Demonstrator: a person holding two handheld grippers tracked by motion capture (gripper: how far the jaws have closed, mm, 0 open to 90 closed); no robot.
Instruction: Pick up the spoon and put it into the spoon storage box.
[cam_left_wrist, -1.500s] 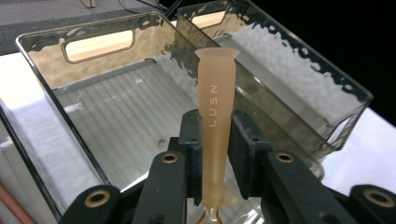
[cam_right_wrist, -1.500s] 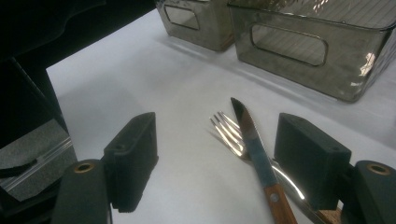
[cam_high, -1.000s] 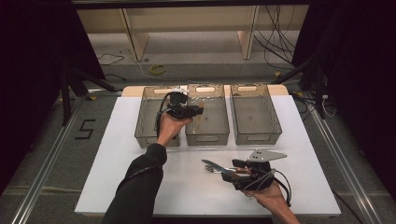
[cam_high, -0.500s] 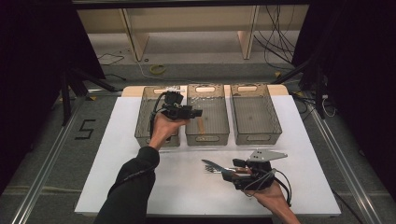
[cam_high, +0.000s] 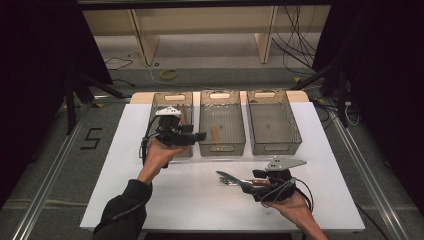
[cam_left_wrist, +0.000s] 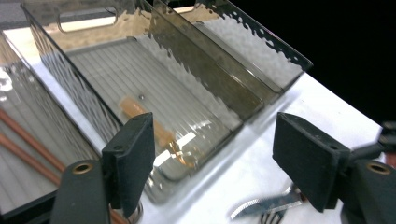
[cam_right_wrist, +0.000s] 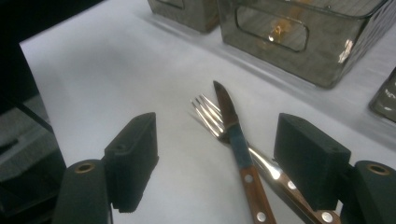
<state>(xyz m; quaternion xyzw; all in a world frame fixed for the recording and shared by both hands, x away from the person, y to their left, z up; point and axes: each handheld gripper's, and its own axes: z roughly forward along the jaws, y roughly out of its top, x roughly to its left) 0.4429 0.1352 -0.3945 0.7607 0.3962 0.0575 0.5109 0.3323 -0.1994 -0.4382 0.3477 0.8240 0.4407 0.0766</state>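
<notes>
The work here looks like sorting cutlery into three clear bins at the far side of the white table (cam_high: 150, 200). The left bin (cam_high: 159, 107) already holds some thin brown sticks, probably chopsticks (cam_left_wrist: 28, 144), and the middle bin (cam_high: 222, 95) holds one piece with a wooden handle (cam_left_wrist: 154, 133); the right bin (cam_high: 272, 95) seems to have nothing inside. The left gripper (cam_high: 192, 136) hangs at the near edge of the left and middle bins; its jaws have just been opening and now stand spread with nothing between them. On the table, in front of the bins, a knife (cam_right_wrist: 236, 140) and a fork (cam_right_wrist: 219, 123) lie crossed, the knife on top. The right gripper (cam_high: 250, 182) rests low beside them with jaws spread around their wooden handles, not pinching yet. I judge the task is about half done: these two pieces must be lifted and put in their bins
</notes>
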